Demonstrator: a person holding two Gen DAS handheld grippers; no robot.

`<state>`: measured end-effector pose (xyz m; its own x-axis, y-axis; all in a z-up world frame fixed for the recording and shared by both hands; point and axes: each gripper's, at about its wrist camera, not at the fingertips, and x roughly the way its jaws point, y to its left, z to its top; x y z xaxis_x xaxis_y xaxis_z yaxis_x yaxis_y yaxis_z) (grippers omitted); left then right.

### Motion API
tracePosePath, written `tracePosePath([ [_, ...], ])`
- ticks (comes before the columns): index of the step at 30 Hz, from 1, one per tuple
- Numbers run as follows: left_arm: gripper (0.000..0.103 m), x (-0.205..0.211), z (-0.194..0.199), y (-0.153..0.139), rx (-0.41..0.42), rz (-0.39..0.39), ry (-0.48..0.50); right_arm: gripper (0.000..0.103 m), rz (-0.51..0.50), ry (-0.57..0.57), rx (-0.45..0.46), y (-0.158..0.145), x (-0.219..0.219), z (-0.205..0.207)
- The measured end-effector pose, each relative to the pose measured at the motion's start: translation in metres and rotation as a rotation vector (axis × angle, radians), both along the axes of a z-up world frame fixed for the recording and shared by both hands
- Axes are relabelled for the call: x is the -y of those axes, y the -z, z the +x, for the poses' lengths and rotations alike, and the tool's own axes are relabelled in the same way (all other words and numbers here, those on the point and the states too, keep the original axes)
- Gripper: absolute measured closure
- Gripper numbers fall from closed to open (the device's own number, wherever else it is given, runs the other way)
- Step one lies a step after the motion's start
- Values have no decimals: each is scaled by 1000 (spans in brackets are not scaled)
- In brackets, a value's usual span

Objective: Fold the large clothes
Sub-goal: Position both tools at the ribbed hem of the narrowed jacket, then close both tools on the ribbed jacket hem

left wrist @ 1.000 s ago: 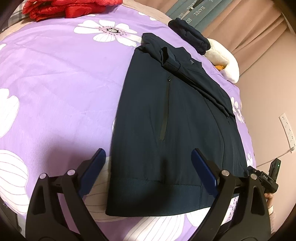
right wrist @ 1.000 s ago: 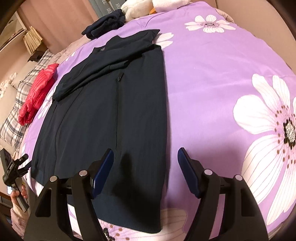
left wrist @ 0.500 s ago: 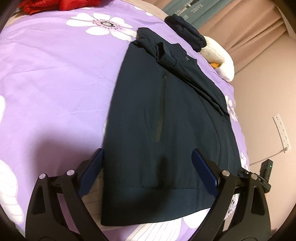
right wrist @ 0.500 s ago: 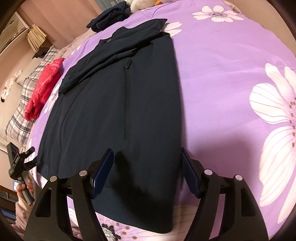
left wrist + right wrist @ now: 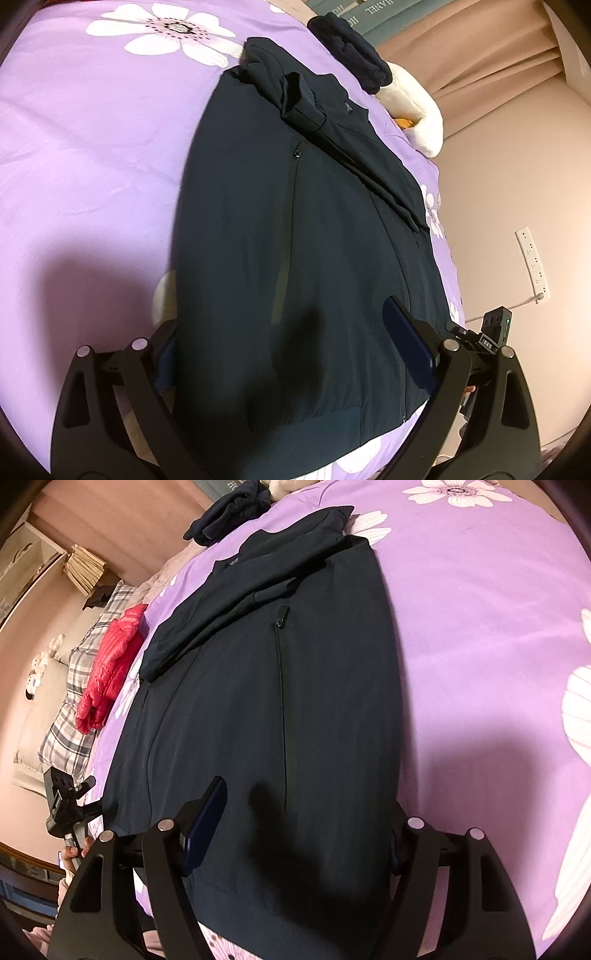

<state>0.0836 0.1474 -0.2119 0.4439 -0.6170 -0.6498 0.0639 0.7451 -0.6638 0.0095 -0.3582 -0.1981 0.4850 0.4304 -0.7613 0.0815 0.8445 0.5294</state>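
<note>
A dark navy zip jacket (image 5: 295,229) lies flat on the purple flowered bedspread (image 5: 92,155), hem towards me, sleeves folded across its chest. It also shows in the right wrist view (image 5: 280,686). My left gripper (image 5: 288,343) is open, low over the hem's left corner; its left finger is under the jacket's left edge, its right finger (image 5: 406,343) on top. My right gripper (image 5: 303,827) is open at the hem's right corner; its left finger (image 5: 207,819) lies on the fabric, its right finger is hidden under the jacket's right edge.
A folded dark garment (image 5: 351,55) and a white plush toy (image 5: 413,107) lie at the bed's far end. A red jacket (image 5: 110,672) lies on a plaid pillow (image 5: 70,723). A wall socket (image 5: 532,258) is right of the bed.
Both grippers have moved forward and down onto the jacket's hem. Each outer finger has slipped under a side edge of the jacket. The jaws stay open.
</note>
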Motion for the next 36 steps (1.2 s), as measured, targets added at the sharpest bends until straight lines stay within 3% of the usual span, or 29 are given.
tracePosePath([
  [6, 8, 2, 2, 0, -3, -21, 12, 29, 47, 9, 7, 3, -2, 7],
  [15, 8, -5, -24, 2, 2, -50, 58, 29, 118, -56, -22, 4, 8, -18],
  [18, 8, -8, -35, 3, -8, -75, 68, 29, 125, -64, -25, 2, 11, -31],
  [23, 8, -3, -49, 3, -5, -53, 90, 29, 129, -84, -57, 1, 13, -47],
  [32, 8, 6, -32, 4, 3, -63, 66, 29, 100, -63, -33, 1, 0, -42],
  [35, 18, 10, -28, 4, 1, -48, 58, 29, 98, -58, -12, 1, -5, -36],
  [36, 26, 13, -27, 4, -1, -40, 53, 31, 93, -56, -7, 2, -7, -34],
])
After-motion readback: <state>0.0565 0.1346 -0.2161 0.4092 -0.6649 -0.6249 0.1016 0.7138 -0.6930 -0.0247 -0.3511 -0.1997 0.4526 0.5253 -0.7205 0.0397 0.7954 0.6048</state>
